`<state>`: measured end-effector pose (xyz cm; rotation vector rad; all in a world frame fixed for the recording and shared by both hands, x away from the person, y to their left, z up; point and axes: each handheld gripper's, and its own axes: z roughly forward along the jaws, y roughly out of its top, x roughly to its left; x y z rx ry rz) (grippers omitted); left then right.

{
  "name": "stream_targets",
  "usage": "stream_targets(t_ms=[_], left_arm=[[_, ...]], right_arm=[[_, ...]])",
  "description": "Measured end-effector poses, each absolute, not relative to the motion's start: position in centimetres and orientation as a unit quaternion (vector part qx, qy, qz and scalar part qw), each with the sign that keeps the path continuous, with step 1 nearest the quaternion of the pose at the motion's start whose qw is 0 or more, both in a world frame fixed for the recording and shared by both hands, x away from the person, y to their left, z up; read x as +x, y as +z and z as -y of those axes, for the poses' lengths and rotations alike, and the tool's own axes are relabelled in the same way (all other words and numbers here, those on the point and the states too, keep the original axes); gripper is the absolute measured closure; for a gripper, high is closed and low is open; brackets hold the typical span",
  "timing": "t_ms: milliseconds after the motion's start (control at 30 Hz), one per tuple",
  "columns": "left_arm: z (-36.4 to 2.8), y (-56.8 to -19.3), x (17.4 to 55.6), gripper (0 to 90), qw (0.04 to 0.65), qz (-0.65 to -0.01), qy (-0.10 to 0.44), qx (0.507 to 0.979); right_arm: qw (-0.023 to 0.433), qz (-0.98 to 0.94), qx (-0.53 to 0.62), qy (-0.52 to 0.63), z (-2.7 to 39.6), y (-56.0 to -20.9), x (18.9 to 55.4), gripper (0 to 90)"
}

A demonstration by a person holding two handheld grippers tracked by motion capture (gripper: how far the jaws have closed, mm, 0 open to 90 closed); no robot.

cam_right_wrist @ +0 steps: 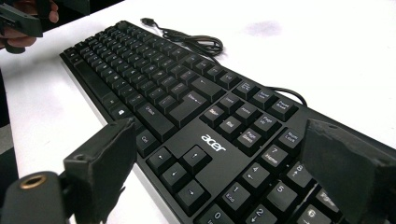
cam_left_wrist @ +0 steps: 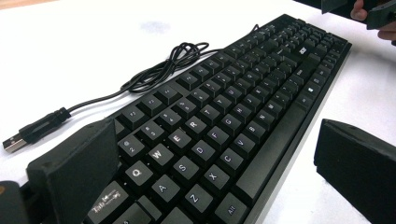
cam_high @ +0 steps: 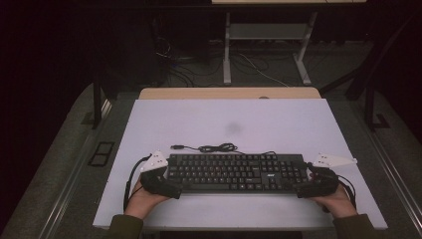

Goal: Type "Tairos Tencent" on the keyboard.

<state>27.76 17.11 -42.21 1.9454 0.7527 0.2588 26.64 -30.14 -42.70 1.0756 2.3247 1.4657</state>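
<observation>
Both grippers straddle the ends of a keyboard (cam_high: 236,172) near the table's (cam_high: 278,119) front edge.
Left gripper (cam_left_wrist: 219,172) and right gripper (cam_right_wrist: 224,172) jaws stand wide open around it; whether the pads touch is unclear.

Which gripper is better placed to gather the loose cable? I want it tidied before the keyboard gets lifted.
Probably the left gripper: the cable and its USB plug lie behind the keyboard, left of centre. The right gripper sits farther away.

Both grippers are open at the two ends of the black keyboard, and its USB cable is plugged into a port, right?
Not quite. The cable is unplugged: in the left gripper view its USB plug lies loose on the table. The rest holds for the keyboard.
</observation>
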Motion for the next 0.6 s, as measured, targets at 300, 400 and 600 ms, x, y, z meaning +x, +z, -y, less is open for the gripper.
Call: stream_targets(t_ms=[300,400,600], left_arm=[[-17.0,-42.1,27.8,0.0,0.502,-0.310,0.104,0.800],[-16.8,-42.0,27.8,0.0,0.502,-0.309,0.106,0.801],[-16.9,-42.0,27.9,0.0,0.501,-0.310,0.108,0.801]], right_arm=[[0.087,-0.784,0.353,0.503,29.8,-42.6,27.0,10.7],[0.085,-0.786,0.348,0.503,29.6,-42.4,27.2,10.7],[0.077,-0.782,0.346,0.513,29.1,-42.1,27.6,10.6]])
